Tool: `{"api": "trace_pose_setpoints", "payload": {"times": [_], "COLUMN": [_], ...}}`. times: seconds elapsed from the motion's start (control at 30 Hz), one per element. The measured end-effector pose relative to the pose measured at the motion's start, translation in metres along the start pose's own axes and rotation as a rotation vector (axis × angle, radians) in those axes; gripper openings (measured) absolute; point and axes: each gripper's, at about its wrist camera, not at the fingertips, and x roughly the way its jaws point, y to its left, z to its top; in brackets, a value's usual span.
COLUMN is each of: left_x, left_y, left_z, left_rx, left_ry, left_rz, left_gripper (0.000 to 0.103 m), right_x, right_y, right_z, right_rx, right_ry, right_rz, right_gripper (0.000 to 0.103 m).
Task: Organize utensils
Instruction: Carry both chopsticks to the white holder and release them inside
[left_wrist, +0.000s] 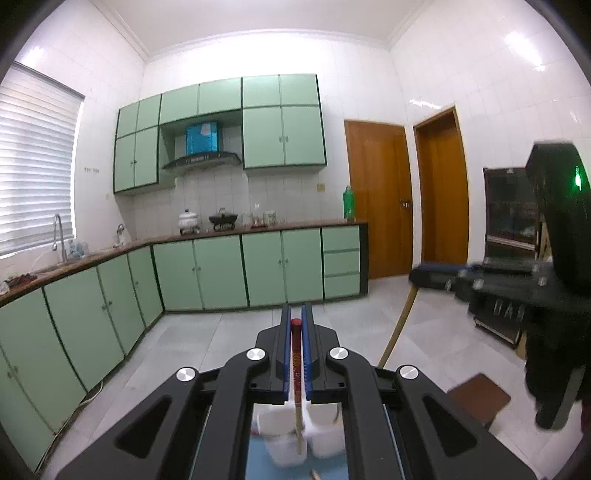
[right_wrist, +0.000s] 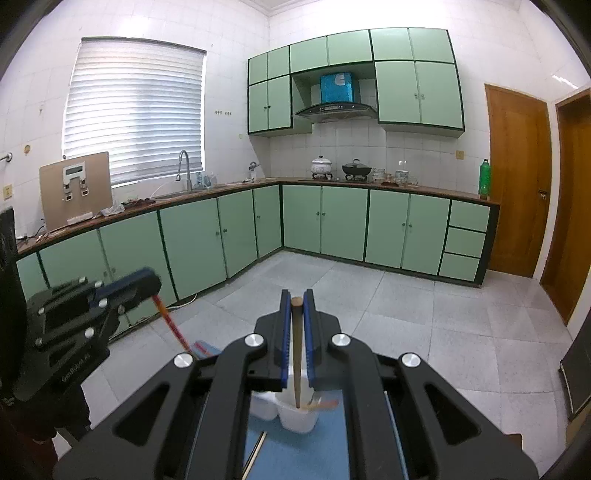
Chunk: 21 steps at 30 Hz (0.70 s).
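While both grippers were raised level, facing the green cabinets (right_wrist: 343, 221), the left gripper (left_wrist: 296, 317) pinched a red-tipped chopstick (left_wrist: 296, 354) that slanted down into the white holder (left_wrist: 295, 439). The right gripper (right_wrist: 296, 302) clamped a brown chopstick (right_wrist: 296, 350) whose lower end stood in the holder's cup, on the blue mat (right_wrist: 295, 454).

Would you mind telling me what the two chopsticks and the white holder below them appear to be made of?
The red-tipped chopstick in the left gripper looks like pale wood or bamboo with a painted red end. The brown chopstick in the right gripper seems dark matte wood, uncoated as far as I can tell. The white holder looks like slightly translucent moulded plastic with a smooth finish.
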Motion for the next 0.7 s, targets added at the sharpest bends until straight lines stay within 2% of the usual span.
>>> {"api": "trace_pose_setpoints", "payload": {"times": [0.1,0.23,0.43,0.6,0.63,0.7], "left_x": [0.027,0.061,0.104,0.114,0.111,0.101], "left_y": [0.003,0.006,0.011,0.018,0.019,0.023], "left_z": [0.008,-0.004,-0.043,-0.071,-0.074,-0.078], "left_rx": [0.002,-0.009,-0.016,-0.038,-0.042,-0.056], "left_ry": [-0.024,-0.007,0.091,0.178,0.184,0.187], "left_rz": [0.006,0.010,0.006,0.006,0.008,0.013], "left_gripper": [0.005,0.005,0.005,0.009,0.012,0.028], "right_x": [0.020,0.054,0.094,0.109,0.106,0.097], "right_y": [-0.009,-0.025,-0.031,-0.021,-0.020,-0.020], "right_z": [0.004,-0.006,-0.038,-0.061,-0.063,-0.065], "right_rx": [0.010,0.048,0.076,0.056,0.056,0.063], "right_ry": [-0.007,0.018,0.111,0.184,0.181,0.163], "right_rz": [-0.008,-0.013,-0.015,-0.010,-0.015,-0.030], "right_gripper": [0.006,0.006,0.006,0.010,0.013,0.033]}}
